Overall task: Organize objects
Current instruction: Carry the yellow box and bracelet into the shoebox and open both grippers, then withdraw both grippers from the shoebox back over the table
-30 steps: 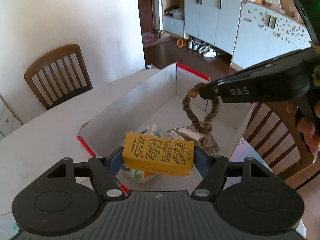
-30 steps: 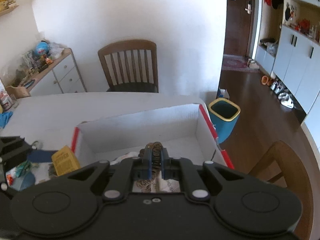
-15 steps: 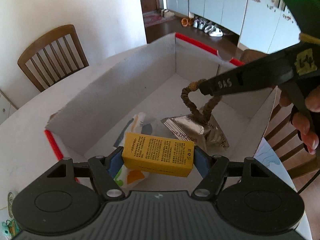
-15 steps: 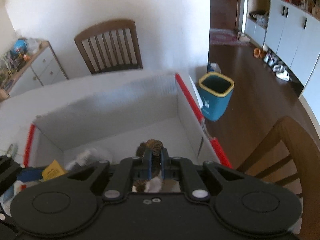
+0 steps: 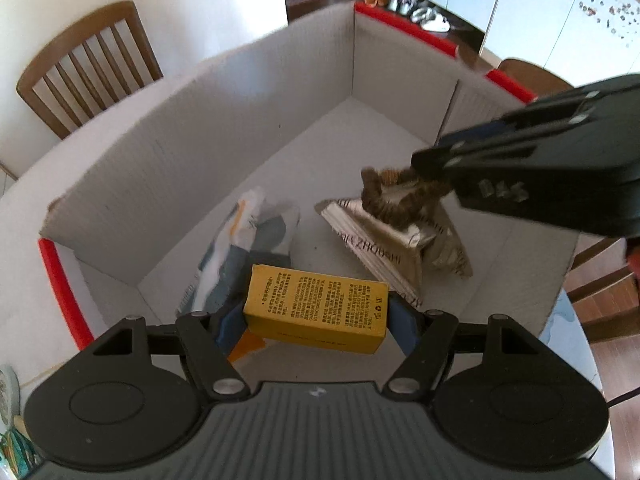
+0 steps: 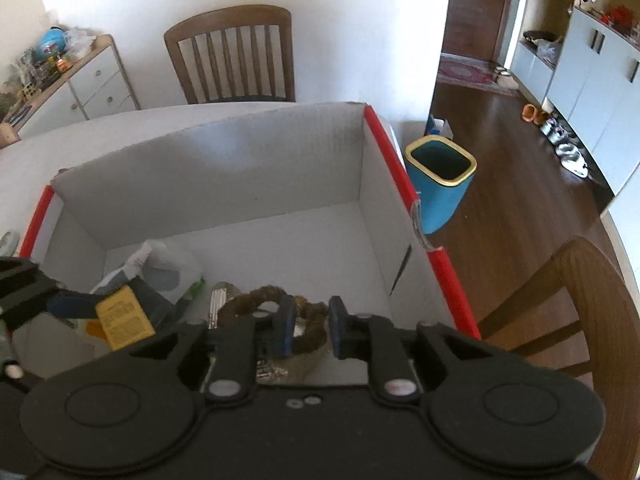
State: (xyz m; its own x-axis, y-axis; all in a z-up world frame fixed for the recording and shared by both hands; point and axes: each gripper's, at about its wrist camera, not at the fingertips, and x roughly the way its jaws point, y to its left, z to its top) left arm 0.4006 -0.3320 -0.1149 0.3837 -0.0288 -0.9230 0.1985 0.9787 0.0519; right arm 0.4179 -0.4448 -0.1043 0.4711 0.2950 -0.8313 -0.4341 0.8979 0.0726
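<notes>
Box (image 6: 208,152) far half bare – near floor crowded: foil packet (image 5: 384,240), plastic bag (image 5: 244,240).

A pale, round-edged tabletop (image 6: 120,120) carries a large open cardboard box with white walls and red-taped rims (image 6: 224,168), which fills most of its near right part; at the tabletop's near left edge lie small colourful items (image 5: 12,448), too cropped to identify.

You are in a home's dining area: wooden chairs (image 6: 232,54) at a white table (image 6: 120,124), a cluttered dresser (image 6: 68,76), shoes (image 6: 560,140) along pale cabinets (image 6: 592,68), a rug (image 6: 468,72) by the door, a blue bin (image 6: 440,180).
</notes>
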